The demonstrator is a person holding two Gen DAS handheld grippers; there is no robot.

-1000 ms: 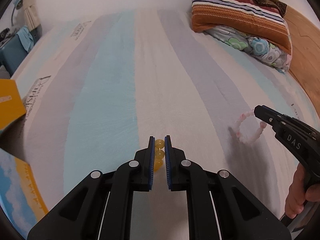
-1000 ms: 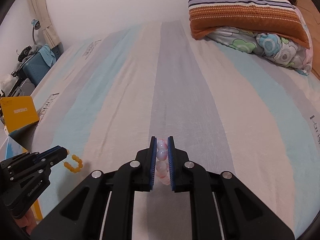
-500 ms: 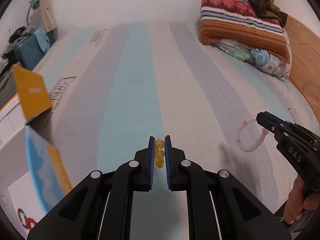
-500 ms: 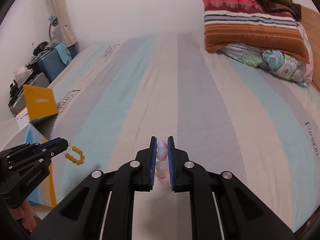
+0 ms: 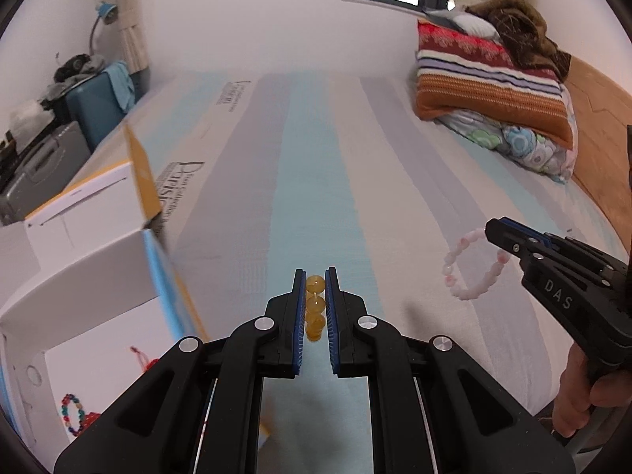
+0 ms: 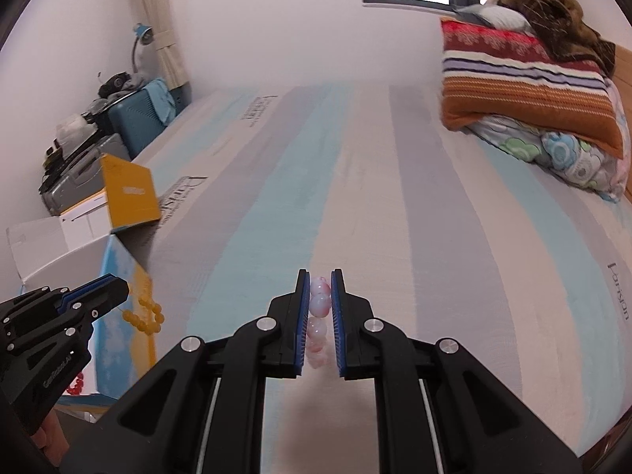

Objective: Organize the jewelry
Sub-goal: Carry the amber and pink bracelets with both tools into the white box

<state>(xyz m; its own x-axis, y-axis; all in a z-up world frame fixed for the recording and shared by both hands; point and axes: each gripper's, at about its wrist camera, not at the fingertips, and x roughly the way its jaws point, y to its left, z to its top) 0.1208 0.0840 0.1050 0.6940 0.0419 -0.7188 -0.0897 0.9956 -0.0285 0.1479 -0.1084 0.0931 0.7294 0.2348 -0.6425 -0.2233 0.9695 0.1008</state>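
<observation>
1. The left tongs [image 5: 315, 308] are clamped narrow on a yellow bead bracelet [image 5: 315, 306]; 3 amber beads show between the blue pads, and in the right wrist view the rest of the loop hangs free below the tips, clear of the bed [image 5: 316, 181].
2. The right tongs [image 6: 319, 316] are pinched on a pink bead bracelet [image 6: 318, 316]; in the left wrist view its loop dangles from the tips above the striped sheet, well apart from the yellow one.
3. So both pieces are picked up and off the bed. That half of the job looks done.
4. An open box [image 5: 98, 276] stands at the left edge of the bed, beside the left tongs. Inside it lie a multicoloured bead bracelet [image 5: 73, 412] and something red, so at least 2 items appear already stored.
5. What seems left: carry both bracelets over the box opening and release them. The yellow one is nearer; the pink one has farther to travel.
6. No other loose jewelry shows on the bed in either view.
</observation>
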